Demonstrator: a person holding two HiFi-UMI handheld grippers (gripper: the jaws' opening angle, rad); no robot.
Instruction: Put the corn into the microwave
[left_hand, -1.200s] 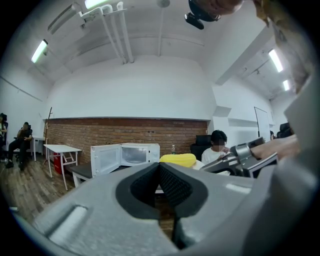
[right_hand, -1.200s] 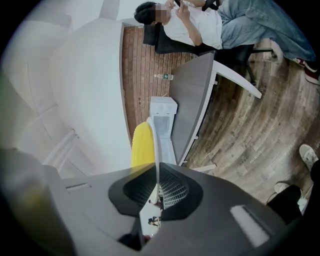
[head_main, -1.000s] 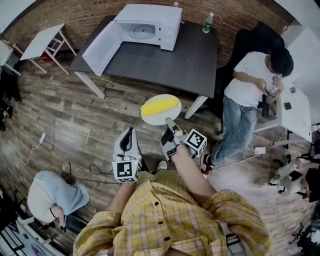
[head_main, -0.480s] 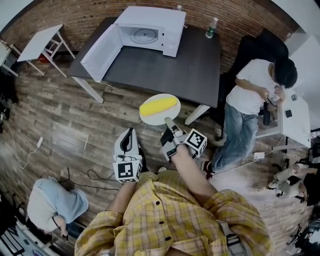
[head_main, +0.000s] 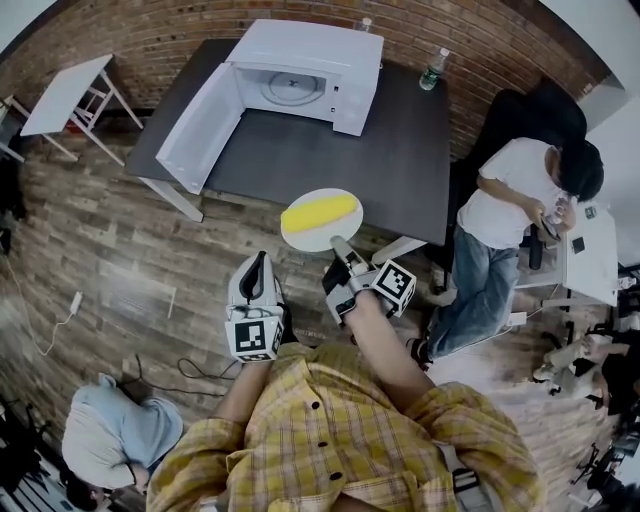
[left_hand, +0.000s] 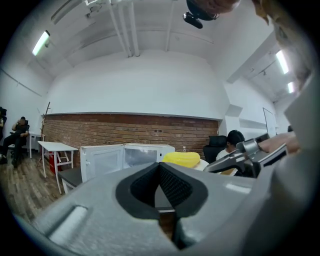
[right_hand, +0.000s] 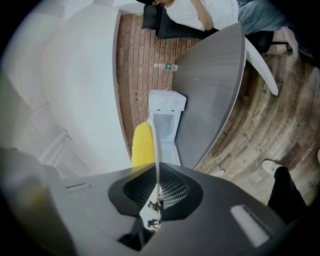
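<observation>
A yellow corn cob (head_main: 320, 210) lies on a white plate (head_main: 312, 236) that hangs in the air just before the dark table (head_main: 330, 150). My right gripper (head_main: 340, 246) is shut on the plate's near rim; in the right gripper view the plate (right_hand: 156, 145) runs edge-on between the pads, with the corn (right_hand: 142, 145) on its left. The white microwave (head_main: 305, 70) stands at the table's far side with its door (head_main: 200, 125) swung open to the left. My left gripper (head_main: 259, 264) is left of the plate, shut and holding nothing (left_hand: 160, 171).
A person in a white shirt (head_main: 515, 195) sits at the right by a black chair (head_main: 530, 105). A water bottle (head_main: 433, 68) stands on the table's far right corner. A small white table (head_main: 62, 92) is at the far left, and another person (head_main: 110, 440) crouches at the lower left.
Both grippers and the plate with the corn have been carried toward the table. The table and microwave now lie closer and lower in the head view. Neither grip has changed.
</observation>
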